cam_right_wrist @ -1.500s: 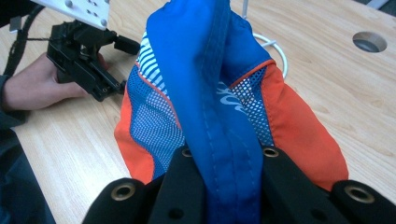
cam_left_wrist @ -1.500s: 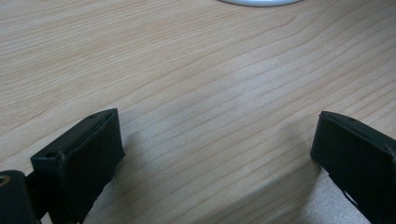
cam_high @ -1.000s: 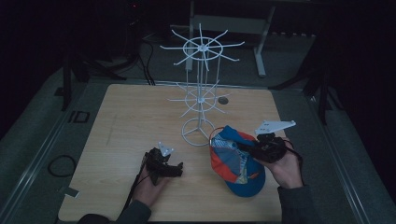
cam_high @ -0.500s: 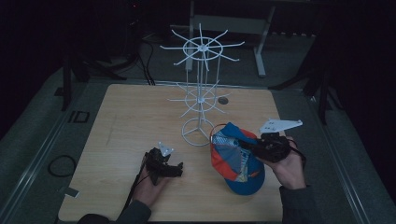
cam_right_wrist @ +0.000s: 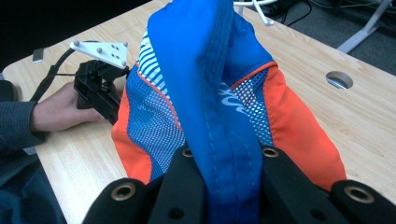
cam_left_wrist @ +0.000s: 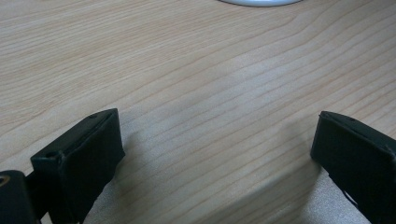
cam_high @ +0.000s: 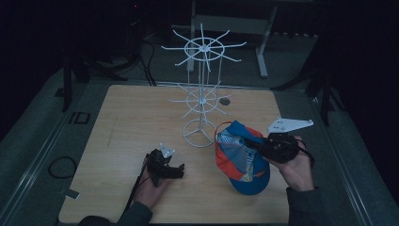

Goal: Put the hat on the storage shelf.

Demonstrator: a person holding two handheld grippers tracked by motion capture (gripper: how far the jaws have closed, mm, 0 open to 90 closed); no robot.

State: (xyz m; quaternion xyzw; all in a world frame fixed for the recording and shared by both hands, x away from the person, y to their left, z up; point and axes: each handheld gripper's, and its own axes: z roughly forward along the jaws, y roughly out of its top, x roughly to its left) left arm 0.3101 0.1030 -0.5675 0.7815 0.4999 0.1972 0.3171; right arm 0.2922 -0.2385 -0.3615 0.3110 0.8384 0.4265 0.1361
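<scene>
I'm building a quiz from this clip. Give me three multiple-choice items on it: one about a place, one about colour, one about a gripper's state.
1. Where is the white wire rack?
A. on the floor
B. on the table, behind the cap
C. in the left hand

2. The cap is mainly:
A. blue and orange
B. green
C. black

3. The left gripper is:
A. open over bare wood
B. shut on the cap
C. holding the rack

Answers: B, its ring base sits on the table; A, blue panels with orange sides; A, jaws apart, nothing between.
</scene>
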